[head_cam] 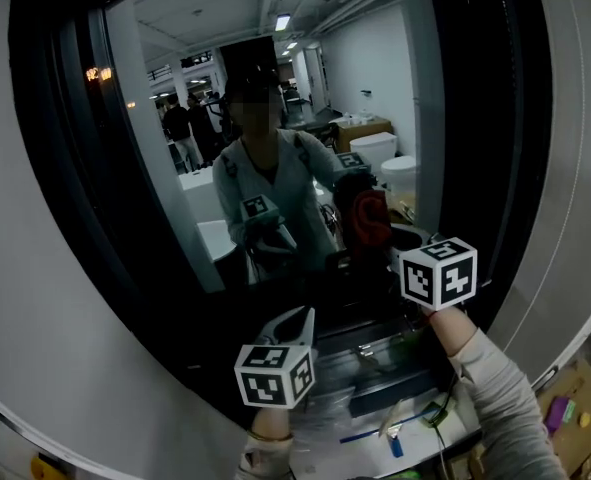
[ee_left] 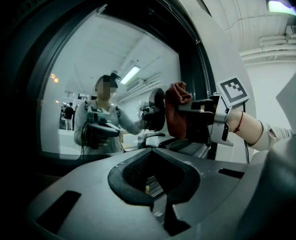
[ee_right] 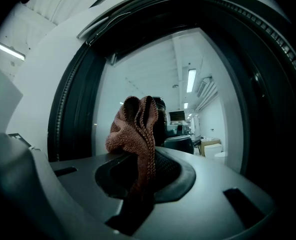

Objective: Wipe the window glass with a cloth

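the right claw (ee_right: 140,181) is clamping a reddish cloth (ee_right: 136,126), which is bunching up beyond its tips and pointing at the glass (ee_right: 153,64) straight ahead. in the left gripper view the cloth is sitting right at the glass, beside its own reflection; whether it is pressing on it i cannot tell. the left claw (ee_left: 155,184) is holding its jaws together with nothing between them, lower and to the left of the right claw, aiming at the same glass. this is looking like the wiping step itself, at or just before contact. the next move is calling for pushing the bunch flat on the glass and sweeping it across, keeping the claw's hard tips off it.
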Demonstrator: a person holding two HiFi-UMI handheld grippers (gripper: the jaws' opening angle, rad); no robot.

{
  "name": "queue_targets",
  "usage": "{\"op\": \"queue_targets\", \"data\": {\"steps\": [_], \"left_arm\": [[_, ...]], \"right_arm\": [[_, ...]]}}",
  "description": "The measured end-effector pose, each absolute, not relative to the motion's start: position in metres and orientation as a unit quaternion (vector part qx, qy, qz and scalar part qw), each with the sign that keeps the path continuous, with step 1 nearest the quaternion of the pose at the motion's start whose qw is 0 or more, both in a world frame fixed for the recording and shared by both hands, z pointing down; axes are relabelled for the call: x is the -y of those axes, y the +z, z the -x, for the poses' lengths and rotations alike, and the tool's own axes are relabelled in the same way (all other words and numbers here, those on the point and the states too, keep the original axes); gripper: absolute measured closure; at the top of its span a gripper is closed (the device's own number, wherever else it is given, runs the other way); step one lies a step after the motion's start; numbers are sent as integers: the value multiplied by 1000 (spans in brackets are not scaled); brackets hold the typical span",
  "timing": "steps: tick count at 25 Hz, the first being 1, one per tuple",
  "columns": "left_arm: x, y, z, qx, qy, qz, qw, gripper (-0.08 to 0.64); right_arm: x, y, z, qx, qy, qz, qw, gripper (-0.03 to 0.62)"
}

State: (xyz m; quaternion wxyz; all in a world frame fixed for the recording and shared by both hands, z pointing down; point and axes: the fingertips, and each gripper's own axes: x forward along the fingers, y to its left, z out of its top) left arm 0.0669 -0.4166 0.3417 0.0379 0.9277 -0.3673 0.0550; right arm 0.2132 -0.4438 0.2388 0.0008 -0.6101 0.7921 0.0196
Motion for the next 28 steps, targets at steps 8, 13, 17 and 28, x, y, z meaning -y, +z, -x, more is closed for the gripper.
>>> {"op": "queue_targets", "data": {"steps": [8,13,17,28], "left_arm": [[409,341,-93,343,58,-937,34,555],[403,344,-115,325,62,-943,34,555],[411,344,-128,308,65,-949,32,555],[417,350,-142,283,71,-956,32,555]], "right_arm": [[427,237,-270,-757,13,653,9,540],[419,240,-308,-734,4,678,16,540],[425,243,-329,-716,-2,698,15,540],[426,256,-370,-673,-13,739,6,540]]}}
